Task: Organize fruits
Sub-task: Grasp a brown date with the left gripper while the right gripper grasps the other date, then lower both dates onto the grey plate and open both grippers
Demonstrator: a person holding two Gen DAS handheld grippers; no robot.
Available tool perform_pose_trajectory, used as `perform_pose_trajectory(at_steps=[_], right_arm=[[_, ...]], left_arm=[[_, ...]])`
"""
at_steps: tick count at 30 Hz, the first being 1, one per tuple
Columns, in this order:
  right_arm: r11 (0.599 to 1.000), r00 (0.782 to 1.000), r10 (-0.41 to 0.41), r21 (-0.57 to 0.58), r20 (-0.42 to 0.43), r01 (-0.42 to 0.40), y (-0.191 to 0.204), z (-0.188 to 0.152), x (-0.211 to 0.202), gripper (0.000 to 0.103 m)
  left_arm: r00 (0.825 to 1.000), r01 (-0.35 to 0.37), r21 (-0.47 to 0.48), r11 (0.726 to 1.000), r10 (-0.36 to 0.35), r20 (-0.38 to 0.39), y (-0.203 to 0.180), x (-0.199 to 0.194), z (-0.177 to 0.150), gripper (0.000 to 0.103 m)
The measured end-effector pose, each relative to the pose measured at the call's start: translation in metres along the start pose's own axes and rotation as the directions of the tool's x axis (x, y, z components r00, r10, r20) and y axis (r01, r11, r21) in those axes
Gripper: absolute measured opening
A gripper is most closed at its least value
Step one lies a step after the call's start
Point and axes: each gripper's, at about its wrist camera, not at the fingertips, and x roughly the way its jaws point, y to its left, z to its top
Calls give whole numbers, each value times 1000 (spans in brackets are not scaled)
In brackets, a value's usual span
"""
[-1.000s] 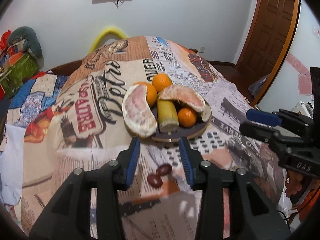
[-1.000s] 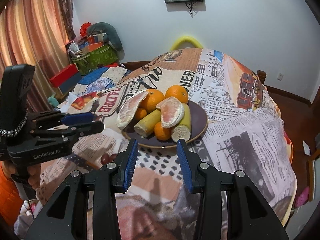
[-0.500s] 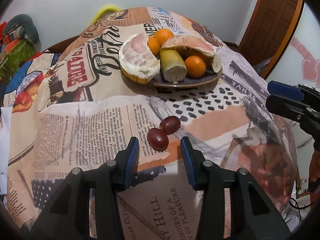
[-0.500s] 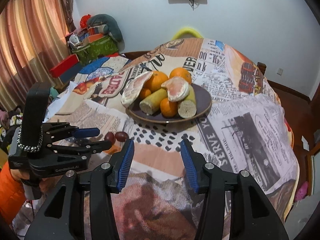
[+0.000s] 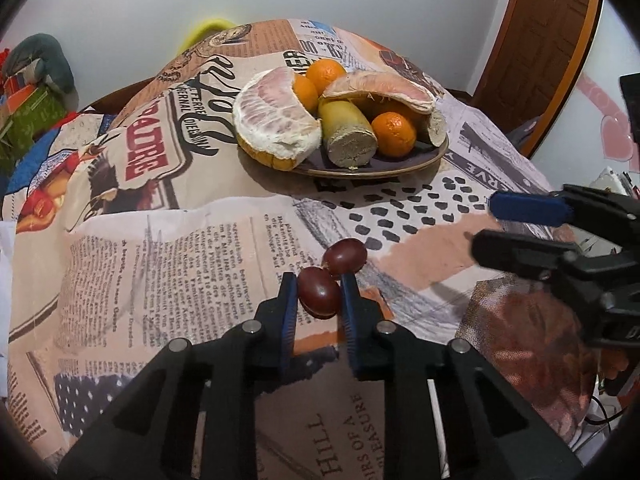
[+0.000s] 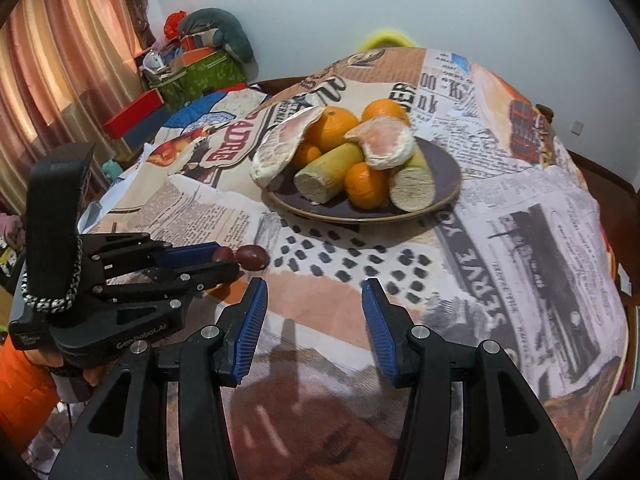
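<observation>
Newsprint-patterned tablecloth (image 5: 168, 248) reads "HILL"; left gripper (image 5: 318, 294), marked "GenRobot.AI", clenches one dark red grape (image 5: 319, 297); right gripper (image 6: 314, 322) gapes, white wall (image 6: 500, 20) behind.

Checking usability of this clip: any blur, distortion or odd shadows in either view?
Left wrist view: strong fisheye bending, black corners; the grape between the left claw is sharp. Right wrist view: same bending; the cloth under the right claw is smeared, with soft claw shadows.
</observation>
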Motion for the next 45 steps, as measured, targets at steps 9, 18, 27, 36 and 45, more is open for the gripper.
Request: perform_pose_trajectory(at_steps=[9,18,27,36,45], right_arm=[[997,996,62,-31,-65,-64,26,12,32,46],[997,991,43,-66,-123,-51,44,17,63,39],[997,992,38,-60,-122,-46,44,20,66,22],[998,999,8,-68,-31,-10,37,21,27,22],[998,995,-52,-41,91,55,8,28,-26,22]], left_arm=[[998,-25,-44,999,27,57,26,-32,-7,21],[996,-30,-57,998,34,78,41,-49,-19,21],[996,-18,-65,998,24,87,38,-52,-19,21],[990,-7,-65,998,16,140,24,-69,0,21],[977,16,-40,999,-7,212,3,-83,30,21]])
